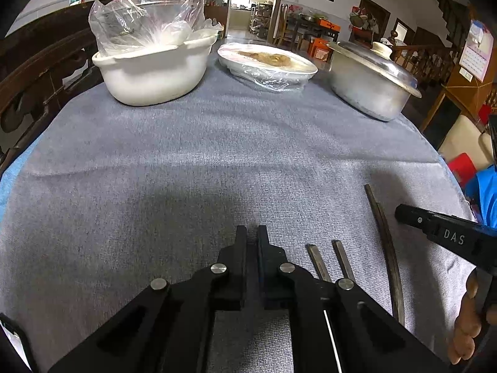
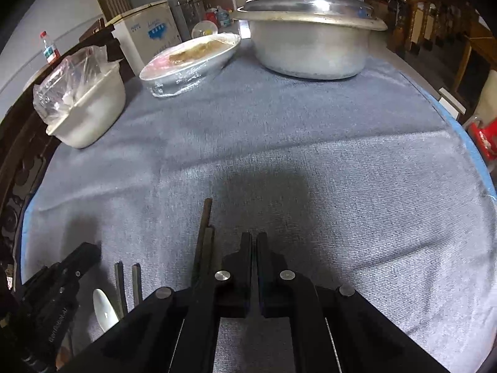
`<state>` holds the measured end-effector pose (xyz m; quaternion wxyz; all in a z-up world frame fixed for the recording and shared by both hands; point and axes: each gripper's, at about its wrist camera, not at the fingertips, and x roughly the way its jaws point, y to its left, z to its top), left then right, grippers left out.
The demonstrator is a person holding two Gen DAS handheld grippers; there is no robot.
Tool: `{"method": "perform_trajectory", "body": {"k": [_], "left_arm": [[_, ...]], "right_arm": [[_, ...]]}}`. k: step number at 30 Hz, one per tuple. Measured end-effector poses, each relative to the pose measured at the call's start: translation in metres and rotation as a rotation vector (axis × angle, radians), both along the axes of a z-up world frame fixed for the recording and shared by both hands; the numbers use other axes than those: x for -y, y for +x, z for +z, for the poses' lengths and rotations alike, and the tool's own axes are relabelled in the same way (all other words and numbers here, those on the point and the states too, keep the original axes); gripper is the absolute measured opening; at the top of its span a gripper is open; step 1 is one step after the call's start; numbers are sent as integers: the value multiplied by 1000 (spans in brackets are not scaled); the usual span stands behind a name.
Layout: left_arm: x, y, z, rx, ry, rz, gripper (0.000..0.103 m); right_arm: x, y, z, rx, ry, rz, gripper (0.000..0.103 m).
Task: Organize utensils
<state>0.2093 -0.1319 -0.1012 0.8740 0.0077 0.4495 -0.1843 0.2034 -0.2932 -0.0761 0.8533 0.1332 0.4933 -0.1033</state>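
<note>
Dark chopsticks lie on the grey cloth near the front edge. One pair (image 1: 386,242) lies right of my left gripper (image 1: 252,233); it shows in the right wrist view (image 2: 205,236) just left of my right gripper (image 2: 254,239). A second pair of dark sticks (image 1: 330,259) lies beside the left gripper; it also shows in the right wrist view (image 2: 128,286). A white spoon (image 2: 104,309) lies next to them. Both grippers are shut and empty, low over the cloth. The right gripper's body (image 1: 447,236) shows at the right of the left wrist view.
At the back stand a white pot (image 1: 152,68) with a plastic bag, a wrapped plate of food (image 1: 267,62) and a lidded metal pot (image 1: 372,80). A dark wooden chair (image 1: 37,71) stands at the left. The table edge curves at the right (image 2: 478,161).
</note>
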Motion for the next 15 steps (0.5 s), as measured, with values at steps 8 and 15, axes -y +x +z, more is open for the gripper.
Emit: {"method": "perform_trajectory", "body": {"k": [8,15], "left_arm": [[3,-1,0,9,6,-14,9],[7,-3,-1,39,19,-29,8]], "right_arm": [[-2,-3,0,-1,-45,11,5],[-7,-3,0,26,-65,31,2]]}}
